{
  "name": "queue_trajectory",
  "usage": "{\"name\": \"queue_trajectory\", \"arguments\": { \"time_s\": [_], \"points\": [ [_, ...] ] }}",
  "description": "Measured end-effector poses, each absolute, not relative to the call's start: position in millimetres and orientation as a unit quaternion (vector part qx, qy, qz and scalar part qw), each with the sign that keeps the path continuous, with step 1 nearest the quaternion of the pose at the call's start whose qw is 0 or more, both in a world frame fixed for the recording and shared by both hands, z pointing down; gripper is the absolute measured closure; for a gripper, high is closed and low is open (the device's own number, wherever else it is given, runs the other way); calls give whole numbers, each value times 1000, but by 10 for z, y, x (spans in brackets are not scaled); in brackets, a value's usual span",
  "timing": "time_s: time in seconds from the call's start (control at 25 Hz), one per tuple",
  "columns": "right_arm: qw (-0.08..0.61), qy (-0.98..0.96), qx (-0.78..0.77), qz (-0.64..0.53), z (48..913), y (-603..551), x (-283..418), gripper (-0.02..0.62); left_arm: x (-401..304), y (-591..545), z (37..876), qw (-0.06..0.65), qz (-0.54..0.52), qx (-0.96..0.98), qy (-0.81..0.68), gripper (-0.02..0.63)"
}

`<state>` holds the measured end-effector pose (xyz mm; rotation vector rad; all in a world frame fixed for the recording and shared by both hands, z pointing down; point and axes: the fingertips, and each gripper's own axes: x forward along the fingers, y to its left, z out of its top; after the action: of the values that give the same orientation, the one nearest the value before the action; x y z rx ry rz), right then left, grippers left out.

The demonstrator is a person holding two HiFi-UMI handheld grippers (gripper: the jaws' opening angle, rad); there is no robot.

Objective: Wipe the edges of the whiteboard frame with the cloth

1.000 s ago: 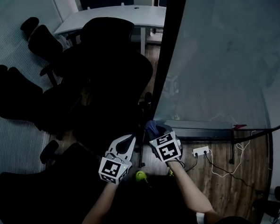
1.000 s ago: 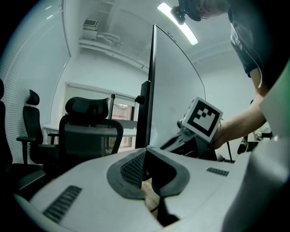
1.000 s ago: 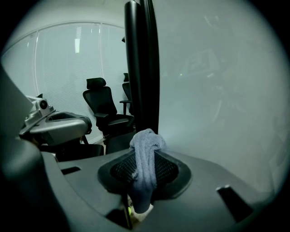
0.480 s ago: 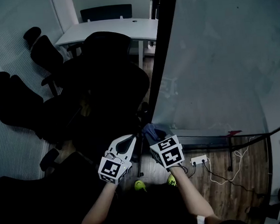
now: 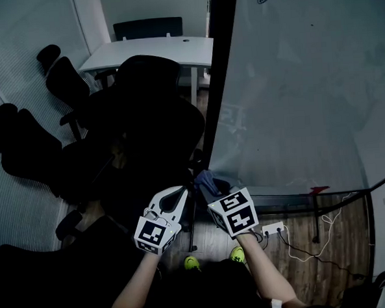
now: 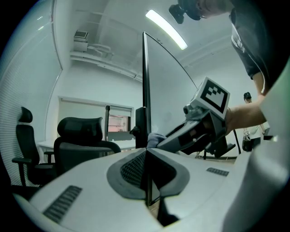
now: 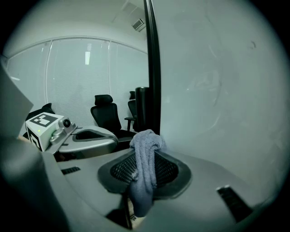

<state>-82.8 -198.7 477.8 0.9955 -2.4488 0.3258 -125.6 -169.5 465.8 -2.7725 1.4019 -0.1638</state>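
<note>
A tall whiteboard (image 5: 306, 91) with a black frame edge (image 5: 221, 64) stands upright at the right. My right gripper (image 5: 209, 184) is shut on a blue-grey cloth (image 5: 205, 179), which sits close to the lower part of that black edge. In the right gripper view the cloth (image 7: 145, 167) hangs pinched between the jaws, beside the frame (image 7: 153, 68). My left gripper (image 5: 179, 194) is shut with nothing in it, just left of the right one. The left gripper view shows its jaws (image 6: 146, 168) pressed together, the frame edge (image 6: 146, 90) straight ahead and the right gripper's body to its right.
Several black office chairs (image 5: 151, 113) crowd the floor left of the board. A grey table (image 5: 150, 52) stands at the back. A power strip (image 5: 273, 228) and white cables (image 5: 327, 230) lie on the wood floor under the board. The person's shoes (image 5: 193, 263) show below.
The head view has tilted up slightly, so the table and board top show more. Both grippers keep nearly the same place by the frame's lower edge, the right one shifted a little right.
</note>
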Motion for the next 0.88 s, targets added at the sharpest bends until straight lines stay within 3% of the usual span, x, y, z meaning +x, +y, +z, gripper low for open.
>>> {"name": "queue_trajectory", "arguments": {
  "time_s": [0.88],
  "points": [
    [192,-912,356,70,3991,-2043,-784,502,-1193,-1876,3914,58,-36,-893,444,597]
  ]
}}
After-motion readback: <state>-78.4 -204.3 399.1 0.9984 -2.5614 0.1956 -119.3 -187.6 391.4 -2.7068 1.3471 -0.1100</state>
